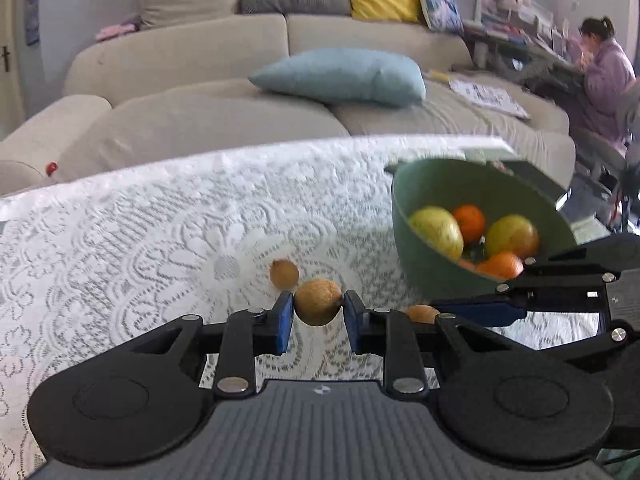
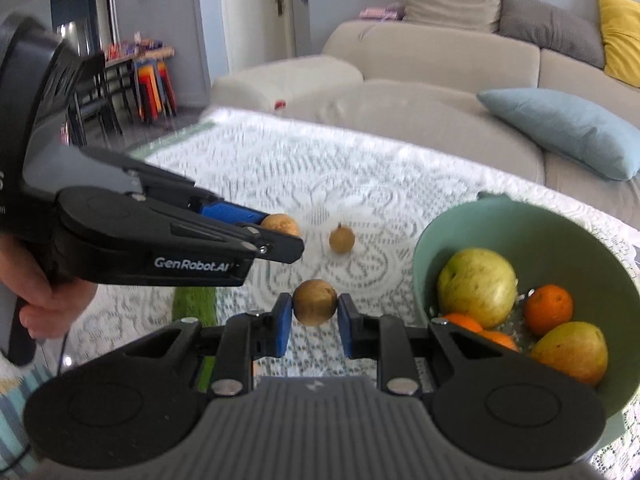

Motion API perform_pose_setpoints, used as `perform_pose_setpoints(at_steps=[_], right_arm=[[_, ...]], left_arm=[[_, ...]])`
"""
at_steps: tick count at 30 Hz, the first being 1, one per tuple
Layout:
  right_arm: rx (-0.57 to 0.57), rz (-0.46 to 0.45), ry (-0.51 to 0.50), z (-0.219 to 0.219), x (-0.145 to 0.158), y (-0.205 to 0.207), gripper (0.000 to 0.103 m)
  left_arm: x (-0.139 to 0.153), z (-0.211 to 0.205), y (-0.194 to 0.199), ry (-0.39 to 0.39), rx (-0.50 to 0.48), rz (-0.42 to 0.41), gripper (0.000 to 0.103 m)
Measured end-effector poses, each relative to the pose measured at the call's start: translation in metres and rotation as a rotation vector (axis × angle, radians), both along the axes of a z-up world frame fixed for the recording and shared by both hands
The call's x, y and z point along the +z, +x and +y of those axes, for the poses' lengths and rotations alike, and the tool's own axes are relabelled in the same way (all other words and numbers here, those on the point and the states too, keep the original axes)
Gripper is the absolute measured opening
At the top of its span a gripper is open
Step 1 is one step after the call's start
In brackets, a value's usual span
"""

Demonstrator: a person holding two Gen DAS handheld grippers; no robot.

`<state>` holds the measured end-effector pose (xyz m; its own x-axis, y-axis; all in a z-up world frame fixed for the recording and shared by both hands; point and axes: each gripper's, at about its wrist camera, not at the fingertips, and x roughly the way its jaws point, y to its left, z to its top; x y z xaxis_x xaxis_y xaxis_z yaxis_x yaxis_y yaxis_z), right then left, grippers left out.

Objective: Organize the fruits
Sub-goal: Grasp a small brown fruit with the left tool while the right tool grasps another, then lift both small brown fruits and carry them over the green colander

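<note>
We see our left gripper (image 1: 318, 320): matte black linkage arms, round black pivot housings, silver screw heads, blue finger pads (image 1: 285, 322), a ribbed grey body at bottom centre. Our right gripper (image 2: 314, 320) matches. At the right-wrist view's left, white "GenRobot.AI" lettering marks black casing; our bare-skinned left hand (image 2: 48, 304) shows lower left, a thin cable beside it.

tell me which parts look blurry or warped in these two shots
Left wrist view: the green plastic bowl is motion-smeared, the lace tablecloth soft, the fisheye bends the table edge. Right wrist view: far tablecloth streaks, yet the small round brown fruit stays sharp.
</note>
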<state>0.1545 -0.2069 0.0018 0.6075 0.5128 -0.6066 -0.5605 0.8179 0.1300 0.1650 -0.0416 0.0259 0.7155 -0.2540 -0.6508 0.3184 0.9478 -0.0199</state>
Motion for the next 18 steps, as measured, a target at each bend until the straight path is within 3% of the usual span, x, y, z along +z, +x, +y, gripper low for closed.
perform_pose_setpoints(at_steps=[9, 18], right_arm=[[-0.129, -0.119, 0.064, -0.03, 0.021, -0.01, 0.021], [-0.276, -0.153, 0.009, -0.059, 0.022, -0.006, 0.021]], left_arm=[[0.019, -0.011, -0.006, -0.081, 0.064, -0.064, 0.03], [0.02, -0.044, -0.004, -0.163, 0.099, -0.054, 0.03]])
